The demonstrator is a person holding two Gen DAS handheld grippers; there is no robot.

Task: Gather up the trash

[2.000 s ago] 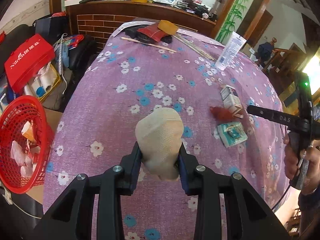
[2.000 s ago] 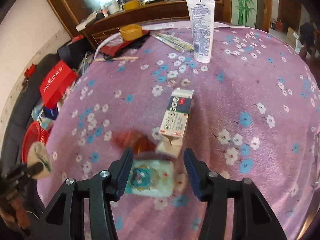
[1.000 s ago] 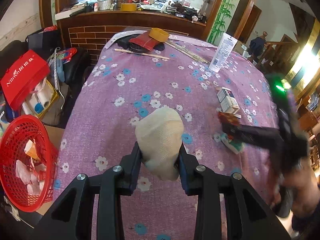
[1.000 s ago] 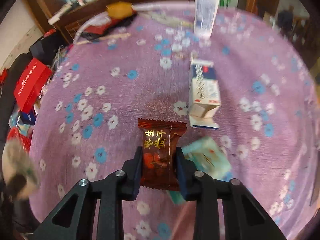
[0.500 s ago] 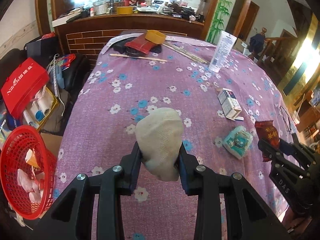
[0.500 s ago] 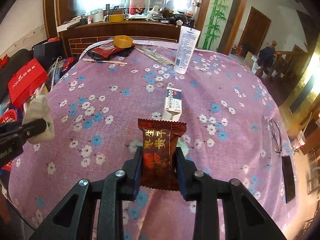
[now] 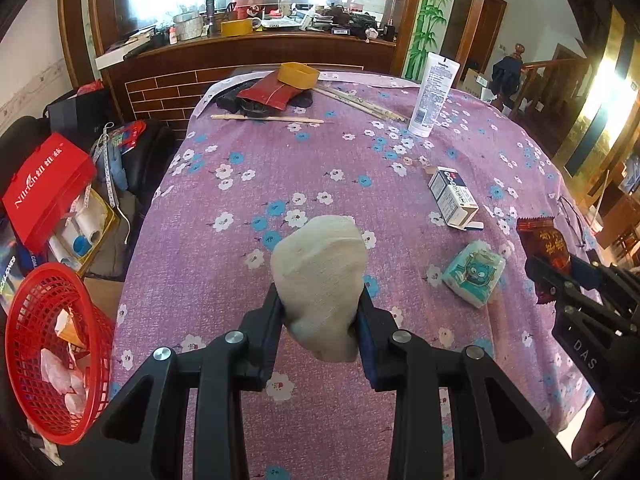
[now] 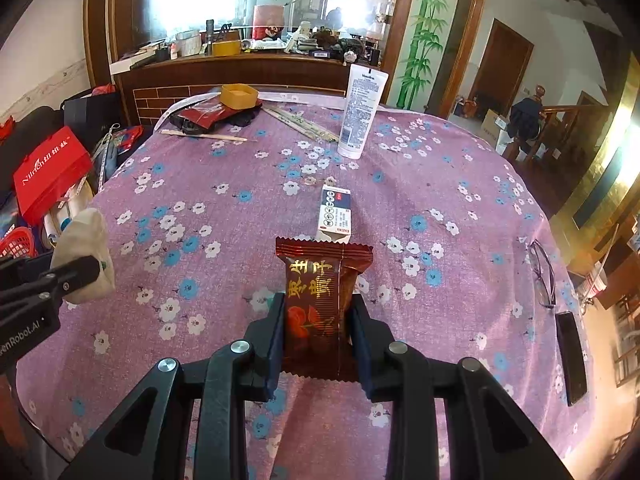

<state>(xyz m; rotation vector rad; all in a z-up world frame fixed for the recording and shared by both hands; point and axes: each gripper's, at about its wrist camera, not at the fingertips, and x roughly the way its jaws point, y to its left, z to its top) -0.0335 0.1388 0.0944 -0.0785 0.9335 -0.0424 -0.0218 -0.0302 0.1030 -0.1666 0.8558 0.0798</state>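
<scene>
My left gripper is shut on a crumpled beige tissue wad, held above the purple flowered tablecloth. My right gripper is shut on a dark red snack wrapper with gold characters, held above the table. The wrapper also shows at the right of the left wrist view. A small white and blue carton lies on its side and a teal tissue packet lies near it. A red mesh trash basket with paper scraps stands on the floor at the left.
A white lotion tube stands at the far side. A yellow box, red pouch and chopsticks lie at the back. Glasses and a black phone lie at the right edge. A red box sits left of the table.
My right gripper closed on the red wrapper, lifted it off the table and drew back. My left gripper kept the tissue wad and rose slightly.
</scene>
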